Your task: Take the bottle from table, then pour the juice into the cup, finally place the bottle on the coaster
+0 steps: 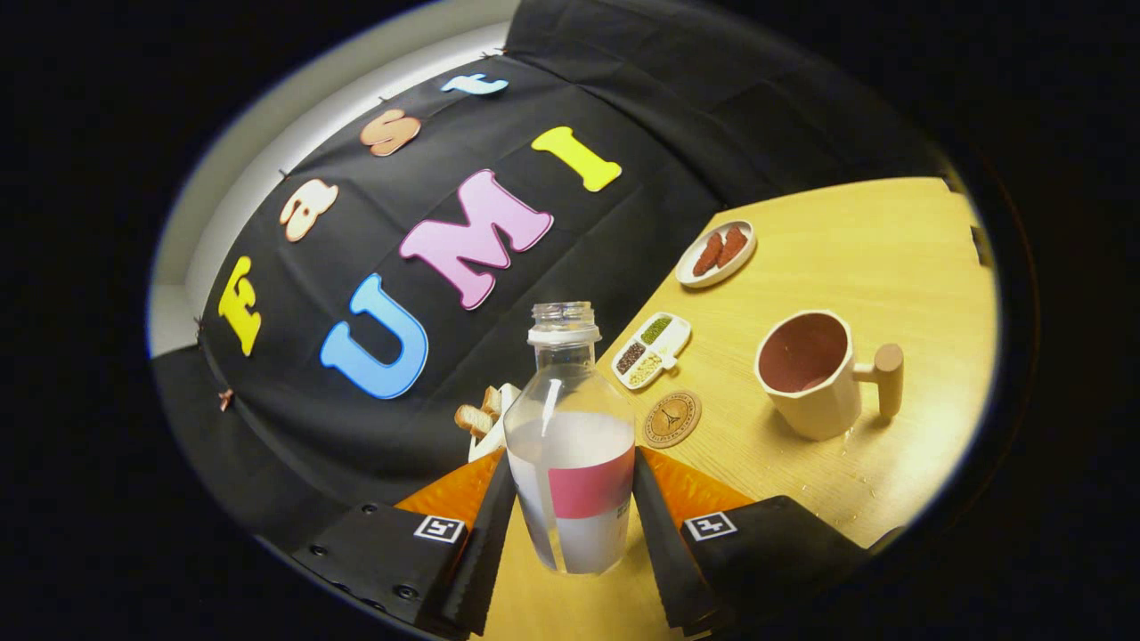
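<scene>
Gripper (574, 499) pinches the bottle (570, 445), one finger pressed on each side of its body; bottle is clear, uncapped, with a red band, partly filled with whitish liquid, and the whole view is tilted; just beyond the right finger, a round coaster (672, 417) lies flat on the wooden table (891, 258); further right, a cup (815, 369) with a wooden handle, whether it holds liquid unclear; beyond the coaster, a divided tray (652, 350) holding seeds or grains in separate compartments; further off, a plate (715, 254) with two reddish pieces; beyond the left finger, bread pieces (478, 414) on a small dish.
</scene>
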A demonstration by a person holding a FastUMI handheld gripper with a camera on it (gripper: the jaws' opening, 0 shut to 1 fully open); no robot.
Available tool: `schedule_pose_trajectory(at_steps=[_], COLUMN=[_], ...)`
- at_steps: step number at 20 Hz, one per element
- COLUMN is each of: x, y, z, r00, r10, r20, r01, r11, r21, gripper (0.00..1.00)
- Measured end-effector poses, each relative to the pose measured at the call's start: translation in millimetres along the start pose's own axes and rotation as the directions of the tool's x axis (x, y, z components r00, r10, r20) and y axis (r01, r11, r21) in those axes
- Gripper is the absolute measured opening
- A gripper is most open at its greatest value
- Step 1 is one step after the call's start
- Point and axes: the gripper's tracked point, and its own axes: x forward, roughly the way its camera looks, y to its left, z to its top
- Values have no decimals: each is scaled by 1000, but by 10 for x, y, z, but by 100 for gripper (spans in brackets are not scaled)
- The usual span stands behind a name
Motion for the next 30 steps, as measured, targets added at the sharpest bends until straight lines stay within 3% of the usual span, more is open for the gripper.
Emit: schedule_pose_trajectory(at_steps=[5, 13, 30], x=[61, 83, 223], y=[-214, -424, -499], z=[50, -9, 98], r00=[999, 998, 998], r10=[-26, -29, -49], r20=[-23, -61, -51], r01=[30, 50, 69], r11=[980, 925, 816], r21=[198, 376, 574], gripper=[74, 74, 74])
